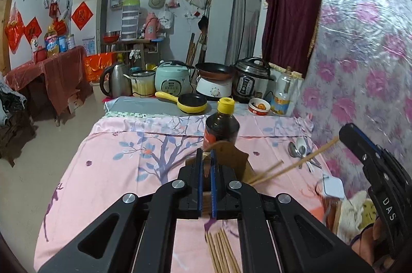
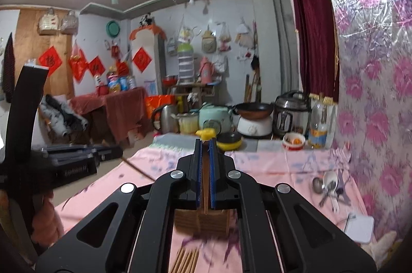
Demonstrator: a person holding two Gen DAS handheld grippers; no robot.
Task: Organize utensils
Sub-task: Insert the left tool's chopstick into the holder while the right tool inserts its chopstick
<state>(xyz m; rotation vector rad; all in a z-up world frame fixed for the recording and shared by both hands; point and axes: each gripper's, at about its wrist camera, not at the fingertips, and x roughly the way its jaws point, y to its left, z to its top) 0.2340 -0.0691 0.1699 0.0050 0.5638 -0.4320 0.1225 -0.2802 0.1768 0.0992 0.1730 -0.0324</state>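
Note:
My left gripper is shut on the rim of a brown wooden utensil holder standing on the pink cloth. My right gripper is shut on a pair of wooden chopsticks; in the left wrist view these chopsticks slant down with their lower ends at the holder's opening. The right gripper body shows at the right of the left wrist view. The holder sits below my right fingers. Several loose chopsticks lie on the cloth near me. Metal and white spoons lie at the right.
A dark sauce bottle with a yellow cap stands just behind the holder. A yellow pan, cookers, a kettle and a bowl line the table's far end. A white square object lies at the right by the flowered wall.

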